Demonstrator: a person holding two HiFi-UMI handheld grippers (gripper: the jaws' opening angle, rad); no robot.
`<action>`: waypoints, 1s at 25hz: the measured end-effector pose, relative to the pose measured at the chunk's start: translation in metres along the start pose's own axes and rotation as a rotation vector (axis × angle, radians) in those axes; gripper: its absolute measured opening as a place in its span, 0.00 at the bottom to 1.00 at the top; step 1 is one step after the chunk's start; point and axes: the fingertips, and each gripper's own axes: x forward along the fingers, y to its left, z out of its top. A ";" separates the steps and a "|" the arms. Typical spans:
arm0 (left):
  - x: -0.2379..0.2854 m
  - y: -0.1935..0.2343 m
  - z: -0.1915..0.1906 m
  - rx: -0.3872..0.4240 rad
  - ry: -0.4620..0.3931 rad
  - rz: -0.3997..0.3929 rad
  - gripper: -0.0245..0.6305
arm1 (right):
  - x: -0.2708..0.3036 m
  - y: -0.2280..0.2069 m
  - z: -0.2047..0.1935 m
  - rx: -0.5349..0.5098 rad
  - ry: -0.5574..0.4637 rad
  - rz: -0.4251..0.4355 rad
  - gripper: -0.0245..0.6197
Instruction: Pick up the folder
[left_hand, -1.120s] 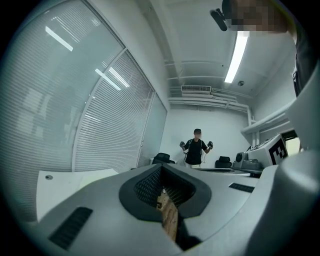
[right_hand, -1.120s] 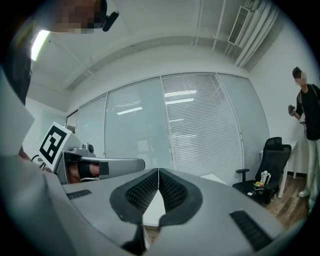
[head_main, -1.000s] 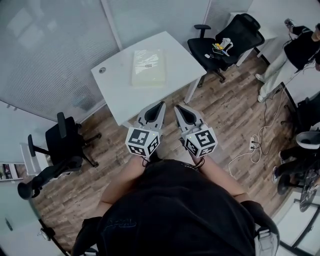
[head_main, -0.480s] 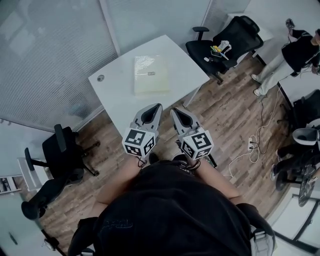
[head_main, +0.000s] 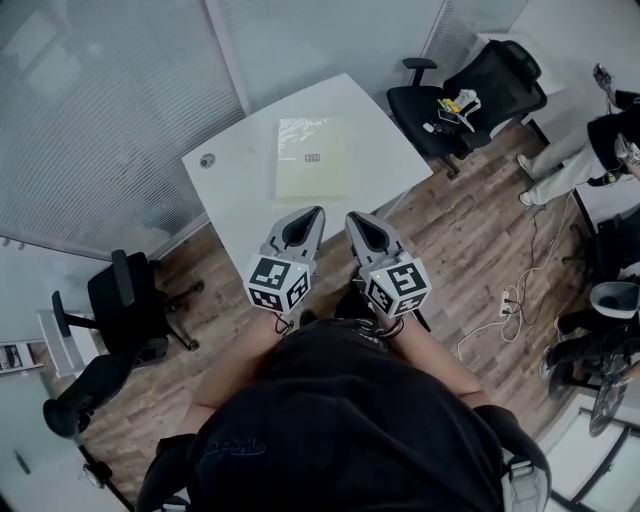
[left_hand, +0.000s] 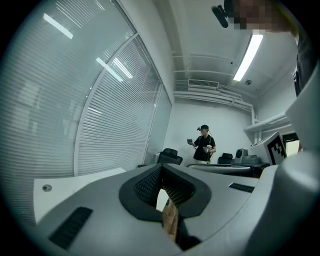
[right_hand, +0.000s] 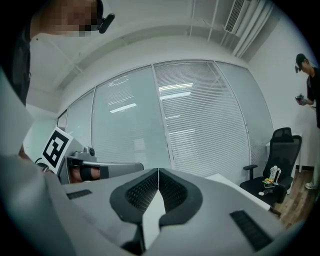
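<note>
I have the left gripper (head_main: 308, 218) and the right gripper (head_main: 362, 222) side by side in front of the body, both aimed at the near corner of the white surface (head_main: 240, 190) and short of anything on it. In the left gripper view the left gripper's (left_hand: 161, 172) tips meet with nothing pinched between them, and the right gripper view shows the right gripper (right_hand: 158, 175) clenched and empty in the same way. I judge they are carried shut simply because there is nothing to take yet. The folder (head_main: 311, 158), a pale yellow-green sleeve with a small label, lies flat at about the middle of the surface, well apart from both grippers and with bare top all round it. The round cable hole (head_main: 208, 160) sits off by the left corner, out of the way. Lying flat like that, the folder offers no raised lip, so I expect to need one gripper to open and slide in low at an edge, perhaps with the other steadying it. Neither gripper view shows the folder itself, only the surface's pale top, so my aim rests on the head view. An office chair (head_main: 470, 90) stands beyond the right corner, and a person (head_main: 590, 150) is on the wooden floor (head_main: 470, 230) further right, clear of my reach
</note>
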 end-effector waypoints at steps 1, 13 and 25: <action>0.008 0.004 0.001 -0.004 -0.001 0.009 0.06 | 0.006 -0.006 0.001 -0.001 0.003 0.011 0.07; 0.137 0.029 0.027 -0.031 -0.031 0.085 0.06 | 0.067 -0.124 0.034 -0.027 0.024 0.097 0.07; 0.212 0.022 0.030 -0.024 -0.031 0.100 0.06 | 0.084 -0.191 0.042 -0.026 0.028 0.142 0.07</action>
